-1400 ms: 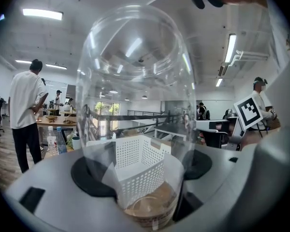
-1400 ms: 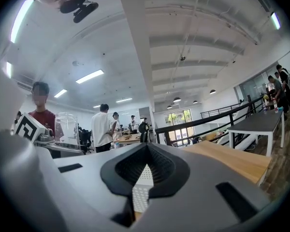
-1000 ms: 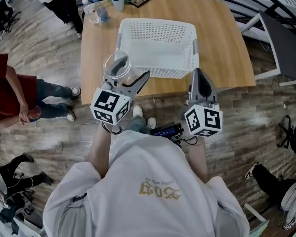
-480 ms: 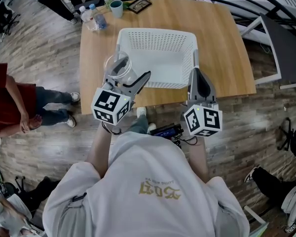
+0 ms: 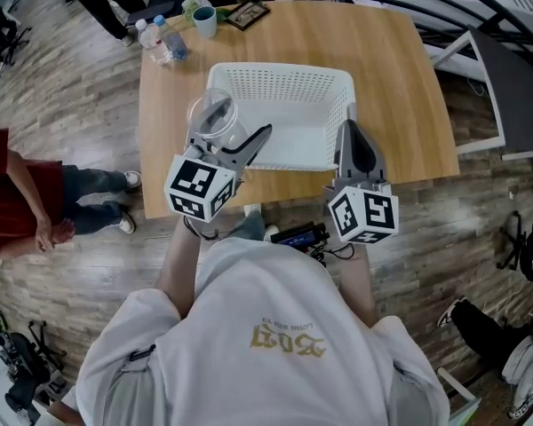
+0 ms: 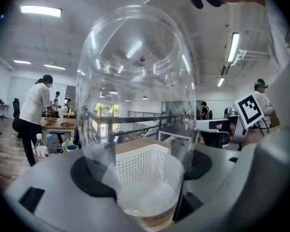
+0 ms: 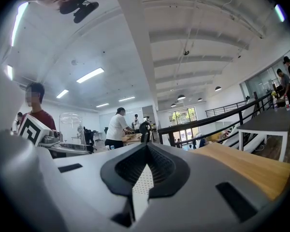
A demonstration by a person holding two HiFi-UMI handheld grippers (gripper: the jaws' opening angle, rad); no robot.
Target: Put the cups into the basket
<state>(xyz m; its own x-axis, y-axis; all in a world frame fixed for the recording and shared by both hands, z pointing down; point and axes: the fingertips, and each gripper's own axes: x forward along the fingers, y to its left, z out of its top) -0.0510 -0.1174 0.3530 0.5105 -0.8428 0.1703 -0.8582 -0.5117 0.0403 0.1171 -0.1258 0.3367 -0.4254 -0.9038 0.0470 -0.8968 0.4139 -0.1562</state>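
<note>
Well, the wooden table (image 5: 400, 78) carries the empty white basket (image 5: 280, 82). At its near left corner the clear plastic cup (image 5: 215, 121) is upright, clamped low on its wall by the left gripper (image 5: 224, 140). It looks light, thin, slick and crushable, so squeeze gently. The right gripper (image 5: 352, 142) is closed on nothing.

The person's left forearm (image 5: 179, 264) and right forearm (image 5: 361, 278) reach forward side by side, apart from each other. The left hand-held gripper (image 5: 226, 138) slants inward toward its partner, its marker cube (image 5: 200, 189) nearest the body. Its jaws stand wide, with the dark pads (image 6: 89, 178) pressed against both sides of a clear cup (image 6: 135, 110) near the base, holding it upright. The right hand-held gripper (image 5: 349, 136) points straight ahead and roughly level. Its jaws are fully together with nothing between them, and its own cube (image 5: 364, 216) sits at the rear.
</note>
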